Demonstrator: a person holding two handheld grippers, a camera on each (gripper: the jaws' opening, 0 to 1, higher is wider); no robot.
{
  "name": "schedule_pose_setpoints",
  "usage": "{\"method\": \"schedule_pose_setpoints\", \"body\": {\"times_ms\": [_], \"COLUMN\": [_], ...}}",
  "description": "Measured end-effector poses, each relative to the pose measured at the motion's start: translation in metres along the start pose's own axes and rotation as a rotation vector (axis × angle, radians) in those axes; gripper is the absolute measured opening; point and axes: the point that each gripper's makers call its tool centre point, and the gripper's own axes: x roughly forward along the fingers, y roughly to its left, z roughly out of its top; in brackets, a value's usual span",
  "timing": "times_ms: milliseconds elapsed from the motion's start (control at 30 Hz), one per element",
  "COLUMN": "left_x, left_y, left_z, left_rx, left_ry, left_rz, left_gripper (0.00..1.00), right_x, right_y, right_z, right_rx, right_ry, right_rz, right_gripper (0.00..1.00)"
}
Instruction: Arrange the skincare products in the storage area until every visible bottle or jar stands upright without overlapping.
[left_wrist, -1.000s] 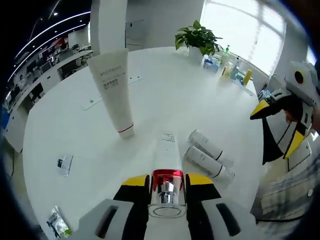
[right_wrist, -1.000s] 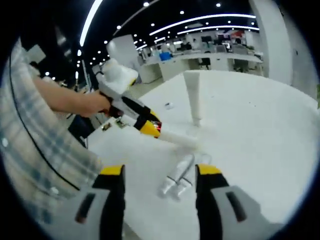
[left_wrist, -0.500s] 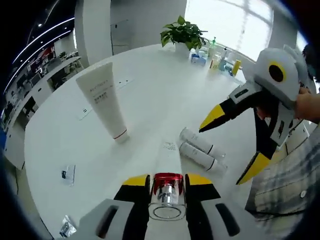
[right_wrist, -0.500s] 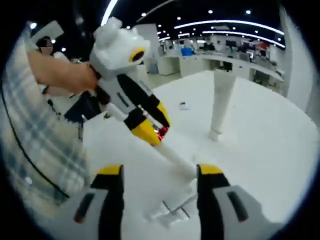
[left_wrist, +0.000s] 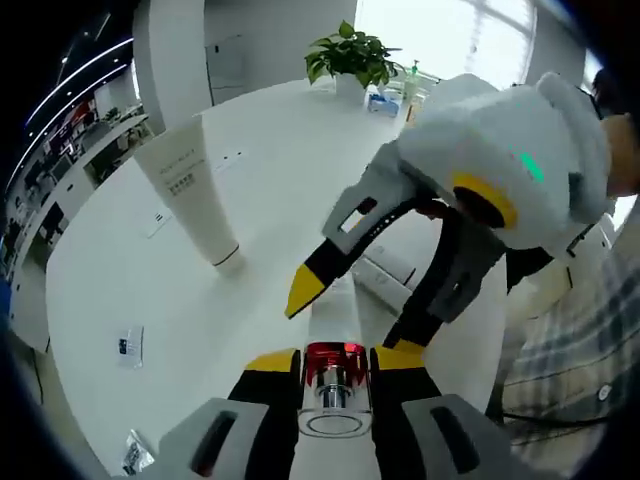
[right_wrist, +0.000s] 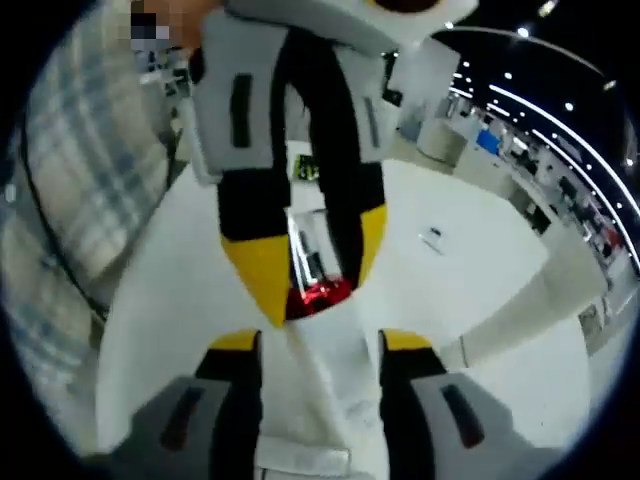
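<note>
My left gripper is shut on the red-collared neck of a white pump bottle, held level above the round white table. From the right, my right gripper reaches in, open, its yellow-tipped jaws on either side of the bottle's body. In the right gripper view the same bottle lies between my right gripper's jaws, and the left gripper comes down from above. A white tube stands on its cap on the table. Two lying bottles are mostly hidden behind the right gripper.
A potted plant and several small bottles stand at the table's far edge by the window. A small card and a packet lie near the left edge. The person's plaid sleeve is at the right.
My right gripper has moved in close and now straddles the white bottle held by the left gripper. Its jaws have narrowed a little. The left gripper keeps its hold.
</note>
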Motion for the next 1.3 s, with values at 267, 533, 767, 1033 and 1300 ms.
{"method": "schedule_pose_setpoints", "body": {"times_ms": [267,533,767,1033,1300], "left_x": [0.0,-0.005,-0.019,-0.047,-0.054], "left_y": [-0.001,0.002,0.003,0.012,0.017], "left_z": [-0.004,-0.001,0.015,0.016,-0.01], "left_rx": [0.091,0.108,0.236,0.21,0.179], "left_ry": [0.027,0.004,-0.107,-0.21,-0.222], "left_rz": [0.011,0.019,0.043,0.081,0.082], "left_gripper": [0.25,0.26,0.28,0.39,0.45], "right_x": [0.007,0.007,0.004,-0.001,-0.014], "right_y": [-0.002,-0.004,-0.006,-0.006,-0.008], "right_z": [-0.001,0.004,0.016,0.018,0.041], "right_rx": [-0.156,-0.145,-0.132,-0.071,0.023], "right_ry": [0.061,0.034,-0.021,-0.062,-0.19], "right_rz": [0.137,0.15,0.107,0.057,-0.008], "right_gripper": [0.29,0.26,0.25,0.25,0.25]}}
